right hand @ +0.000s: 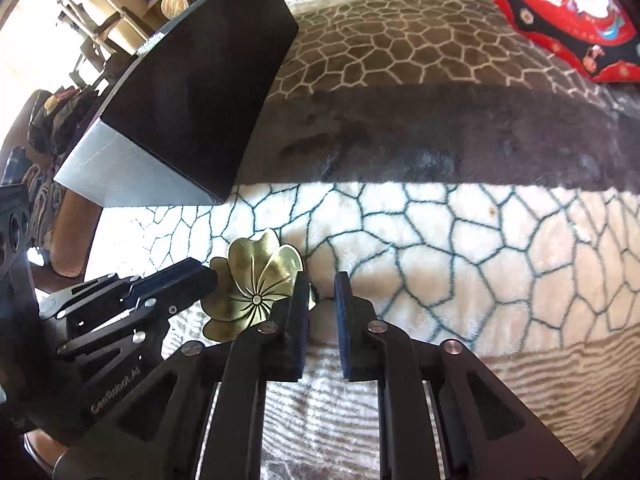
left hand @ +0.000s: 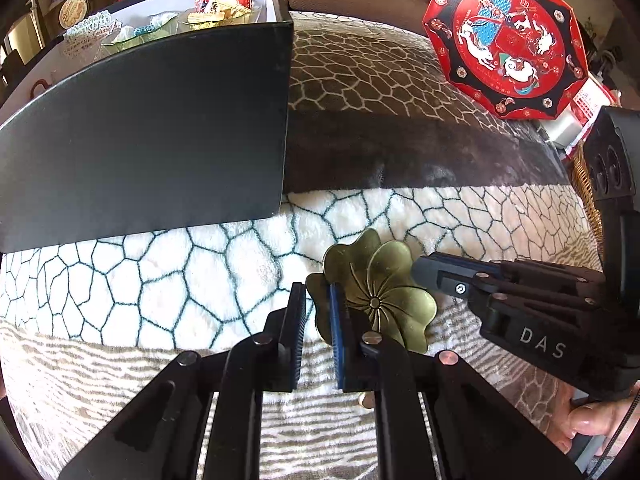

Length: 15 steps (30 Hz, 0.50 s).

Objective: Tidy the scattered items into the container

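A brass flower-shaped dish (left hand: 384, 280) lies on the furry blanket, a short way in front of the dark box (left hand: 152, 132). My left gripper (left hand: 316, 289) is shut on the dish's left petal, which fills the gap between its pads. In the right wrist view the left gripper (right hand: 210, 276) meets the dish (right hand: 256, 280) from the left. My right gripper (right hand: 322, 280) stands at the opposite petal. Its jaws are narrowly apart: a sliver of rim lies against the left pad and blanket shows beside the right pad. The right gripper (left hand: 418, 272) reaches in from the right in the left wrist view.
The dark box (right hand: 192, 92) has a white inside holding snack packets (left hand: 224, 2) and green glass dishes (left hand: 132, 34). A red octagonal tin (left hand: 506, 40) lies at the far right of the blanket (left hand: 400, 100). A hand (left hand: 588, 424) holds the right gripper. A sofa stands behind.
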### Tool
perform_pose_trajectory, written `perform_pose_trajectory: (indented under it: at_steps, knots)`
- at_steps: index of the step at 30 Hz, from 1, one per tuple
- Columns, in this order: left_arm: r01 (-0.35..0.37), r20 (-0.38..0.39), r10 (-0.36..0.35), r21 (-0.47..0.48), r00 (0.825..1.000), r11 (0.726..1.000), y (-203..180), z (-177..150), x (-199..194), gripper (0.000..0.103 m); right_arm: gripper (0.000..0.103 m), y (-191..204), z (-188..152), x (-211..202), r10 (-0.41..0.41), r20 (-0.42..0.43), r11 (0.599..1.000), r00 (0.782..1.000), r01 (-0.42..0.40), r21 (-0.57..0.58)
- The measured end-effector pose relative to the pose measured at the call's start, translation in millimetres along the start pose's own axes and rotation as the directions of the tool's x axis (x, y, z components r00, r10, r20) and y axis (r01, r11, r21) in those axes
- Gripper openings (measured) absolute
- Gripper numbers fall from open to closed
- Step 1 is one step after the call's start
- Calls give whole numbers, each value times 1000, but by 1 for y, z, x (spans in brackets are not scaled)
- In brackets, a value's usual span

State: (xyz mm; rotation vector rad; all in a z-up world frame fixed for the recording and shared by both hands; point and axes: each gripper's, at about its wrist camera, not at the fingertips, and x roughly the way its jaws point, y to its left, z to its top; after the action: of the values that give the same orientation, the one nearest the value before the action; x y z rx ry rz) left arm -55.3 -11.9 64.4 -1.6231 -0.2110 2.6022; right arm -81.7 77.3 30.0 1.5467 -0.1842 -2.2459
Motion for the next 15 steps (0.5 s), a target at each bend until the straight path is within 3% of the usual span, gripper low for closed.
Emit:
perform_pose_trajectory:
  at_steps: [5,8,15]
  knots:
    - [64,0,-64,-67,998,996,24,-1,0,12,18,46,-37,-27,59,10,970,998,-55,-236]
    - [119,-14,-121,-117,992,986,35,-3,4,12,18,71,-62,-10,9,-18,935,1000,-14,-355]
    - [129,1,-129,-98,992,987,28,1,-2,12,21,72,-67,12,-10,-38,942,999,-4,-336]
